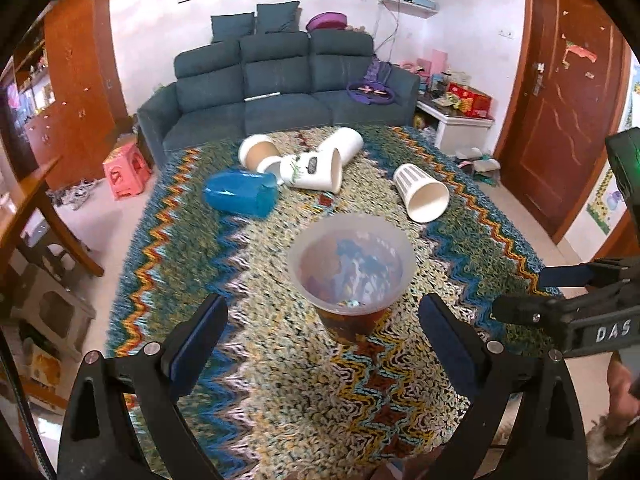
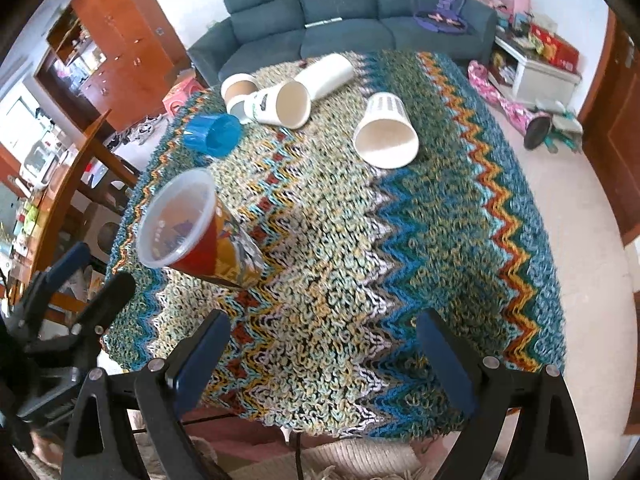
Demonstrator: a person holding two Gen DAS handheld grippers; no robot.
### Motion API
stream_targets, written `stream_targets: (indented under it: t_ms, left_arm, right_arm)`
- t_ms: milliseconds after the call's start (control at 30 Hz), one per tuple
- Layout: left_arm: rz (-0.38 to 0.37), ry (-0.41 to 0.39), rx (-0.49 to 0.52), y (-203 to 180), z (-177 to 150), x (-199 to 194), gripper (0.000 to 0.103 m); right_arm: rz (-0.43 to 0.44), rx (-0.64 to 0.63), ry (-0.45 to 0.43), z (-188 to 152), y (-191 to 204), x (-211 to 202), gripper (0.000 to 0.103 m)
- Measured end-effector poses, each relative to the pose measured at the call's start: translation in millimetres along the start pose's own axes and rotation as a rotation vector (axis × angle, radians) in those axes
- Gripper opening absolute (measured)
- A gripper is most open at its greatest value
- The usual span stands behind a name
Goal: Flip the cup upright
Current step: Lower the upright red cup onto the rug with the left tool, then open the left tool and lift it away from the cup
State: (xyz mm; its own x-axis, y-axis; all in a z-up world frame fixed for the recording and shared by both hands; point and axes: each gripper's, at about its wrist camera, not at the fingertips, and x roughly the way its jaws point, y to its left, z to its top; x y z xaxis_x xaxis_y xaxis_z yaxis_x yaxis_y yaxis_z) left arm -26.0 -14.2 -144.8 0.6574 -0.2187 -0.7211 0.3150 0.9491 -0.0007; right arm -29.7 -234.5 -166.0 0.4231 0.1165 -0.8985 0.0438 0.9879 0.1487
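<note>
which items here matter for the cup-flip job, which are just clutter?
Job:
clear printed cup, upright
blue cup, on its side
striped white cup, on its side
white cup cluster, all tipped
left gripper and right gripper, both open

Clutter:
sofa
pink stool

Your left hand-held gripper (image 1: 322, 346) has black plastic finger arms with triangular cut-outs, silver screw heads at the joints and dark blue pads (image 1: 198, 346). Your right hand-held gripper (image 2: 322, 364) is built the same, with dark blue pads (image 2: 446, 362); seen from the left wrist camera, its black body carries the white letters "DAS".
</note>
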Motion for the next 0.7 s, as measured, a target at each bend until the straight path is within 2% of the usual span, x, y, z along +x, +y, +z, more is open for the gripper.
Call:
stream_targets:
  t_ms: [167,333,433,700]
  left_arm:
    - [-0.019,0.060,-0.060,6,28,-18,0.097]
    - [0.016,0.089,-0.114,12,57,-32,0.097]
    - [0.013,0.105,-0.148,16,70,-37,0.097]
    - [0.052,0.082,-0.152,17,95,-48,0.097]
  right_arm:
    - [-0.001,-0.041,-0.034,18,12,-20,0.095]
    - [-0.011,-0.089,-0.083,42,24,-49,0.095]
    - [0.019,-0.085,-0.089,58,25,-65,0.095]
    - [0.012,-0.109,-0.120,89,32,-99,0.095]
